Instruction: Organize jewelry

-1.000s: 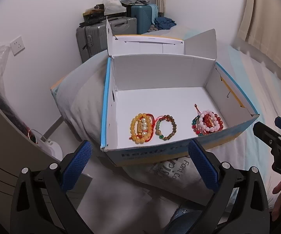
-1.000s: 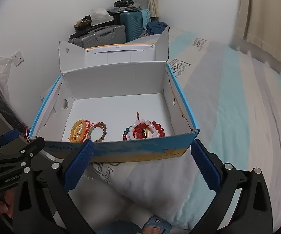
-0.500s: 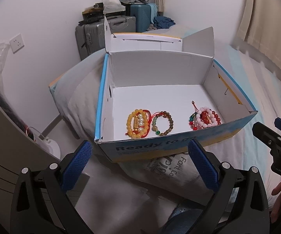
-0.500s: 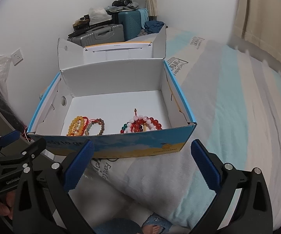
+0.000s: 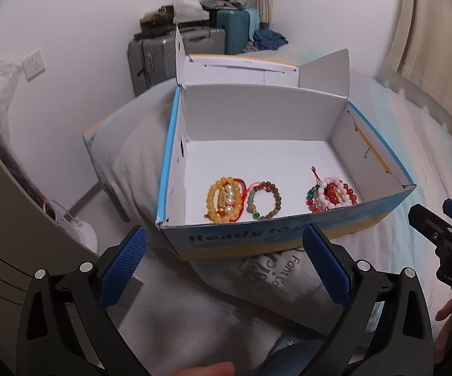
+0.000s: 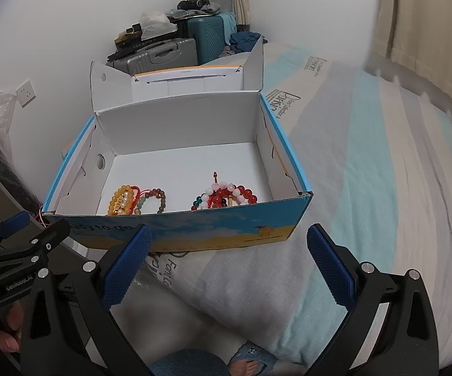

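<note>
An open white cardboard box (image 5: 257,153) with blue edges sits on the bed, its lid folded back; it also shows in the right wrist view (image 6: 182,163). Near its front wall lie yellow bead bracelets (image 5: 224,199) at the left, a brown-green bead bracelet (image 5: 265,200) beside them, and a red, pink and green bracelet pile (image 5: 331,194) at the right. From the right wrist view the same yellow bracelets (image 6: 121,200), brown-green bracelet (image 6: 154,200) and red pile (image 6: 226,195) are partly hidden by the front wall. My left gripper (image 5: 224,269) and right gripper (image 6: 229,266) are open and empty, in front of the box.
The box rests on a grey pillow (image 6: 241,279) on a bed with a striped blue and white sheet (image 6: 382,172). Suitcases (image 5: 176,53) stand against the wall behind. A curtain (image 5: 439,40) hangs at the right. A wall socket (image 5: 33,64) is at the left.
Both grippers have pulled back and lowered a little from the box, so its front wall hides more of the bracelets. Both stay open and empty; the bracelets have not moved.
</note>
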The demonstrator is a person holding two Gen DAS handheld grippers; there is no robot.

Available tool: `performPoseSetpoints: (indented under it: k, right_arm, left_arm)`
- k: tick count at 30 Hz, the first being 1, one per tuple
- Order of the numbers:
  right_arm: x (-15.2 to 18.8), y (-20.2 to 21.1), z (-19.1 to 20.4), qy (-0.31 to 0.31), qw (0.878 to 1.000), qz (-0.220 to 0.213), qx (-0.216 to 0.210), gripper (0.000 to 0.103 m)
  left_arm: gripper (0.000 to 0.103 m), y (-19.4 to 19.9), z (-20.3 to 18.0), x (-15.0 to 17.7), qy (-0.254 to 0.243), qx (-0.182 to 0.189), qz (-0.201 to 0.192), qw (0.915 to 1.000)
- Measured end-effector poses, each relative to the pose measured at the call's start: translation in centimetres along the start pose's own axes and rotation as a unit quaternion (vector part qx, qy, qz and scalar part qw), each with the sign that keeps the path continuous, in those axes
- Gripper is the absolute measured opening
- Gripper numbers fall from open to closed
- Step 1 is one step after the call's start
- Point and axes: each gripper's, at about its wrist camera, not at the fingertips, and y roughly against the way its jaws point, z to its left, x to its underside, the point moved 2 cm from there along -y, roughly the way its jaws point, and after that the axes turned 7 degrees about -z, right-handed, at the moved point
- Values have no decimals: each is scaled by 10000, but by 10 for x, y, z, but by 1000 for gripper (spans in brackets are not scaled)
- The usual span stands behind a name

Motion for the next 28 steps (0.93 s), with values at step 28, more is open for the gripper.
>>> performPoseSetpoints:
  k: [28]
  right_arm:
    - [-2,2,1,25,10000,-8,4,96]
  left_arm:
    - [97,5,-2,-4,-19,-107,-6,9999]
